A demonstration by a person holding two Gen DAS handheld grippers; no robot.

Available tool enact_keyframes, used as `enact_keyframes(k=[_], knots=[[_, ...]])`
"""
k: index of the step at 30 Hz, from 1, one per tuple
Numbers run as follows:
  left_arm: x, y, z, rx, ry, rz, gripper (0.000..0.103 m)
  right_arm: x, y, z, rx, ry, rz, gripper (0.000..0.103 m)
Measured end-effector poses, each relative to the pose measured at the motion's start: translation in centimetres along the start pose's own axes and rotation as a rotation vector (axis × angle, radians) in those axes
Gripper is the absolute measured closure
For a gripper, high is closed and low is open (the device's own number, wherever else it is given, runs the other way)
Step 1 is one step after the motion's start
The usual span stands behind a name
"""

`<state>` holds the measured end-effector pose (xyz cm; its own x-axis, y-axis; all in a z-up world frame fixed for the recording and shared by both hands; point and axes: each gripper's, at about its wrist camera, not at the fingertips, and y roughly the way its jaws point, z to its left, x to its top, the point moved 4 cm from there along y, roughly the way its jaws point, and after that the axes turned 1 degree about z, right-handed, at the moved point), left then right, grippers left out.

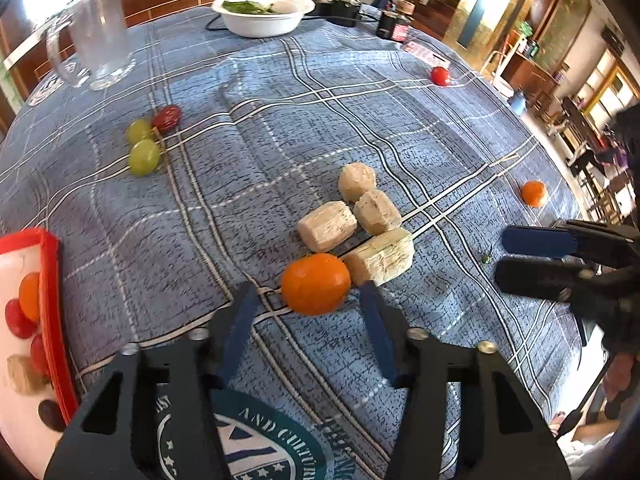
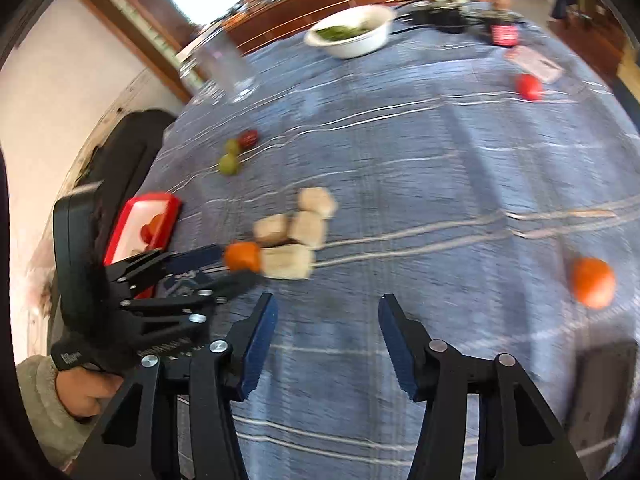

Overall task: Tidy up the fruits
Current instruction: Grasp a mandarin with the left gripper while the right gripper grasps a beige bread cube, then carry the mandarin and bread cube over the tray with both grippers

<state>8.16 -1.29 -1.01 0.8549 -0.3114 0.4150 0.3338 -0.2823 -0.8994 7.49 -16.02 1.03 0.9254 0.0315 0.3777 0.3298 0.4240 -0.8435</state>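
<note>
The right wrist view is blurred, so small things there are hard to make out. The red tray [image 1: 50,320] is cut off at the left edge, with a few fruits seen inside. The left gripper [image 1: 308,292] is tilted down over the blue checked cloth [image 1: 280,120]. An orange fruit [image 1: 316,284] sits between its fingers, but a tight squeeze cannot be told. The right gripper [image 2: 326,312] is held open over bare cloth, with nothing between its fingers.
</note>
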Motion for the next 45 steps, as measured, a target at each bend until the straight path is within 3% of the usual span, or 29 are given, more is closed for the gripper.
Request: enact_keyframes(k=[2,11,16,17,26,31,45], knots=[[0.0,0.2,-0.2,-0.009,0.017,0.003,0.07,0.5,1.1,0.9,0.014,-0.015,0.02,0.05],[-0.9,-0.4,0.6,-0.033,0.046,0.001,0.071,1.7,4.6,2.4,0.017,-0.006,0.076,0.057],[-1.7,-0.8,1.1,-0.04,0.043,0.003,0.071,1.6,6.3,2.9,-0.064,-0.05,0.106,0.059],[-1.8,-0.8,1.1,-0.039,0.044,0.001,0.071,1.6,6.5,2.8,-0.085,-0.058,0.105,0.064],[-0.5,-0.1,0.6,0.0,0.049,0.001,0.071,0.3,3.3,1.8,-0.09,-0.023,0.053,0.066],[-0.5,-0.3,0.8,-0.018,0.012,-0.006,0.071,-0.6,1.5,0.8,-0.087,0.008,0.032,0.066],[-4.0,-4.7,2.0,-0.042,-0.131,-0.065,0.071,-1.0,0.5,4.0,-0.038,-0.058,0.009,0.066]])
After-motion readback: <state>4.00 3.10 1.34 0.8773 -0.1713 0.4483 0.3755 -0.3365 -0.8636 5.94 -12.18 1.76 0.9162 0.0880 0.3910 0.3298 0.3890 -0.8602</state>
